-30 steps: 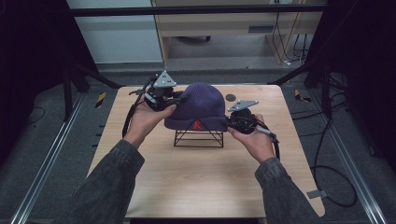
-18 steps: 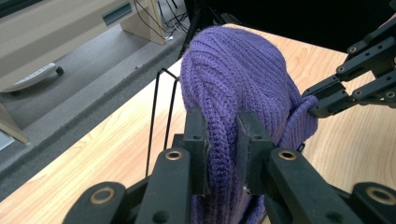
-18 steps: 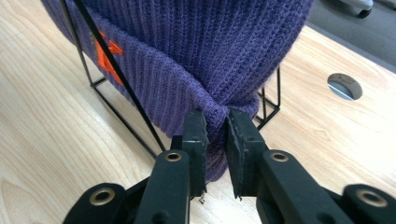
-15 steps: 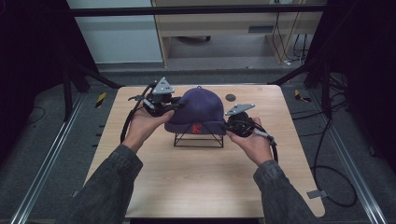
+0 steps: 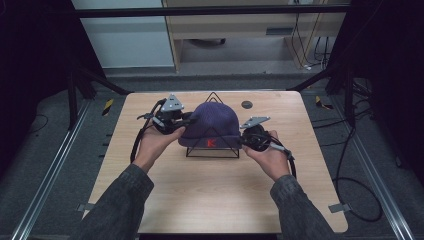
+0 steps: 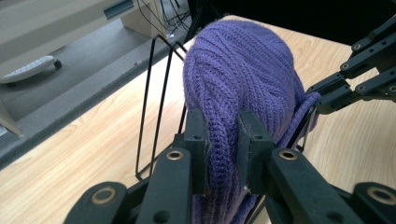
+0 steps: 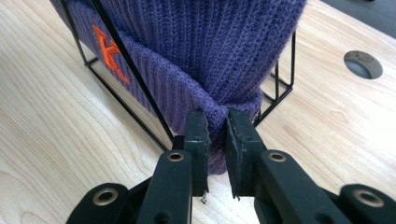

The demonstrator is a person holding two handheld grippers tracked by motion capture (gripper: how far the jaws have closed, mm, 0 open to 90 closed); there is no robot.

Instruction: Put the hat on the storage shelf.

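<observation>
Left gripper and right gripper face inward, jaws pinched nearly closed.

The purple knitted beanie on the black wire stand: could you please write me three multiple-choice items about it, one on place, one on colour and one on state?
1. Where does the purple knitted beanie sit?
A. flat on the wooden table
B. over the black wire stand
C. on the floor

2. What colour is the letter K on the beanie's cuff?
A. white
B. green
C. orange-red

3. How do the two grippers stand?
A. both shut on the beanie's knit
B. both open, away from it
C. one holds the stand's wire

Answers:
1 B: wire legs show under the beanie and reach the wooden table.
2 C: the K reads orange-red against the purple cuff.
3 A: the left gripper pinches a fold of knit, and the right gripper pinches the cuff's edge.
</observation>
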